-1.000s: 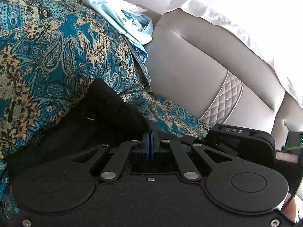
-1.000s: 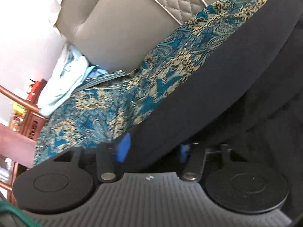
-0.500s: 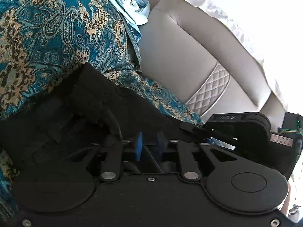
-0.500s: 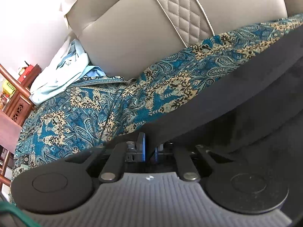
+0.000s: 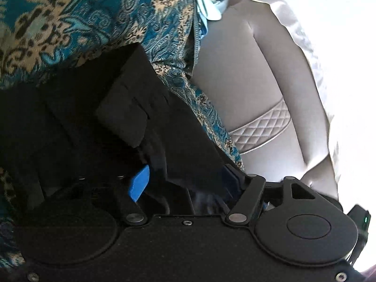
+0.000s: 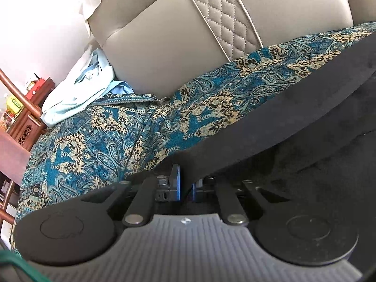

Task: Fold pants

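Both tongs meet black pants (image 5: 145, 108): left tongs (image 5: 185, 183) spread apart, right tongs (image 6: 185, 186) pinching the edge.

A teal paisley cover (image 6: 145, 127) with tan and black motifs lies over the seat of a beige leather sofa (image 6: 159, 47). A quilted diamond-stitched band (image 6: 225, 11) runs across the backrest. Crumpled light-blue cloth (image 6: 77, 94) rests against the backrest. Reddish wooden furniture (image 6: 25, 117) stands beside the sofa.

Open paisley throw (image 6: 98, 138) stretches left of the black pants (image 6: 293, 98), giving a gripper free passage there, while the beige sofa backrest (image 6: 164, 47) walls off the far side and a heap of pale blue clothes (image 6: 77, 94) blocks the far-left corner beside it.
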